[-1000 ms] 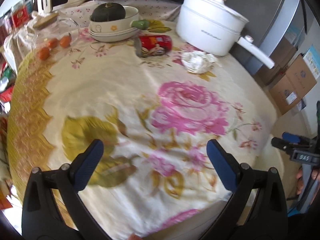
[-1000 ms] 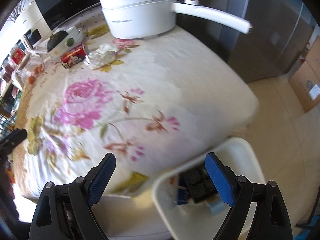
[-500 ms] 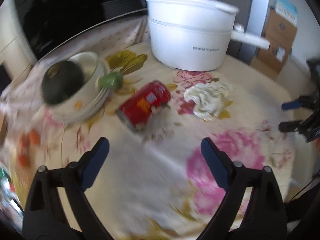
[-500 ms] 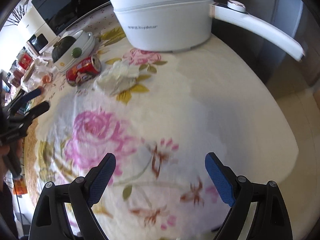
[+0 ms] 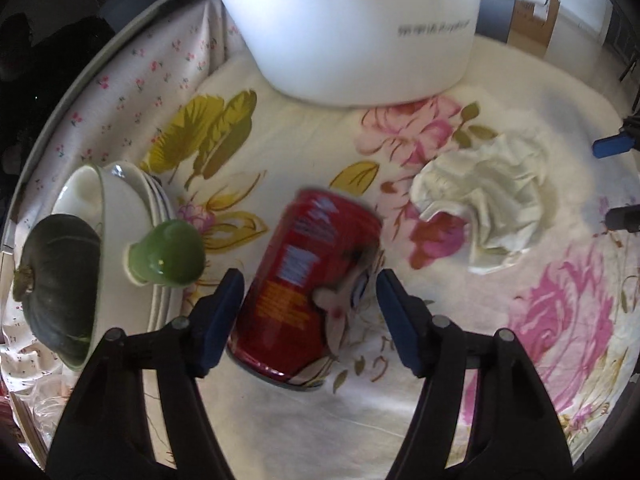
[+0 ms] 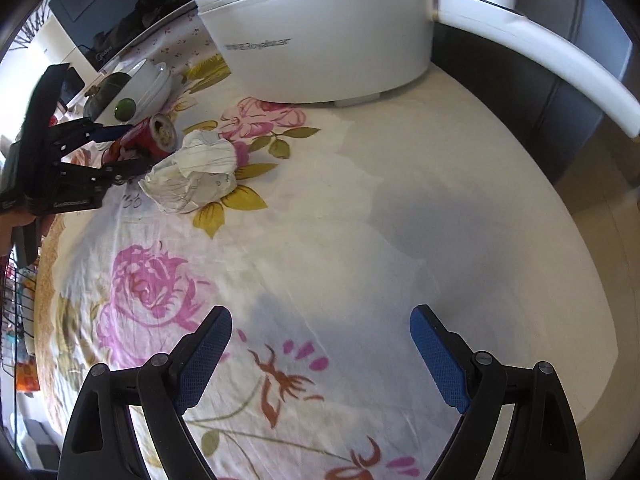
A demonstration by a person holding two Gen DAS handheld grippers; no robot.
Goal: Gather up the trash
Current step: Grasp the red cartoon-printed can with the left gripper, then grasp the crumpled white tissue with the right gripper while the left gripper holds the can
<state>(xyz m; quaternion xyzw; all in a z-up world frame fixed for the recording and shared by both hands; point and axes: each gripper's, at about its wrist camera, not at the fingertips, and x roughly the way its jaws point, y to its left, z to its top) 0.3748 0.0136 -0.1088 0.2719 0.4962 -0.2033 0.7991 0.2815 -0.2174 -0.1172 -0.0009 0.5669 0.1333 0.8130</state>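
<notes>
On the flowered worktop (image 5: 460,408) our left gripper (image 5: 310,304) stands wide with the red can (image 5: 308,300) lying on its side between its fingers, not yet pinched, while our right gripper (image 6: 320,350) hangs wide and empty, well short of the tissue (image 6: 192,172). We judge the can could roll or squirt out if we close off-centre, knocking the bowls (image 5: 120,216) just beside it. Half a second ago the can lay ahead of the left gripper; now we straddle it.

Each gripper, the left gripper (image 5: 310,312) and the right gripper (image 6: 320,356), is built from matte black plastic arms studded with round grey rivets. The fingertips (image 6: 434,354) are covered with textured blue pads.
</notes>
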